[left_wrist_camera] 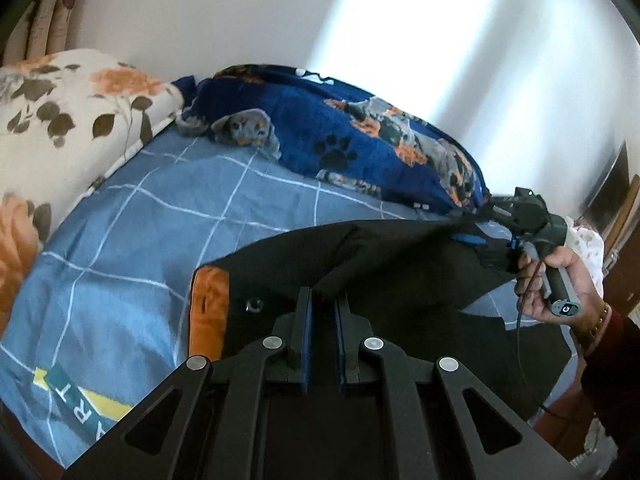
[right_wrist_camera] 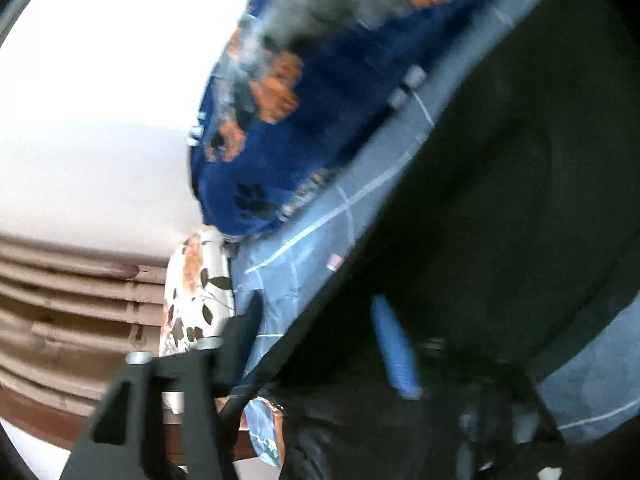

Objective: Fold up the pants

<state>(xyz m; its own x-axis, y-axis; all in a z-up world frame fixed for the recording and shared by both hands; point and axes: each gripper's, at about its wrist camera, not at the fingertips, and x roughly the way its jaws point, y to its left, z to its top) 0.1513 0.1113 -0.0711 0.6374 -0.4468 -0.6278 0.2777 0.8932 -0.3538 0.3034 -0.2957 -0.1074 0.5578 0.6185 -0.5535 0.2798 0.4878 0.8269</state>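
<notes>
A bedroom in a home.

The bed (left_wrist_camera: 168,208) carries a blue sheet (left_wrist_camera: 132,240) with thin white lines in a check pattern. At its head lies a cream pillow (left_wrist_camera: 68,120) with orange flowers and brown leaves. Beside the pillow, along the white wall (left_wrist_camera: 248,12), is a bunched dark blue blanket (left_wrist_camera: 320,128) printed with dogs and paw marks. A curtain (left_wrist_camera: 52,4) in beige and brown folds hangs in the corner behind the pillow; the right wrist view shows the same curtain (right_wrist_camera: 60,304), pillow (right_wrist_camera: 196,292) and blanket (right_wrist_camera: 304,128), blurred and turned on the side. A wooden piece of furniture or a door (left_wrist_camera: 624,216) stands at the far right edge, too small to tell which.
</notes>
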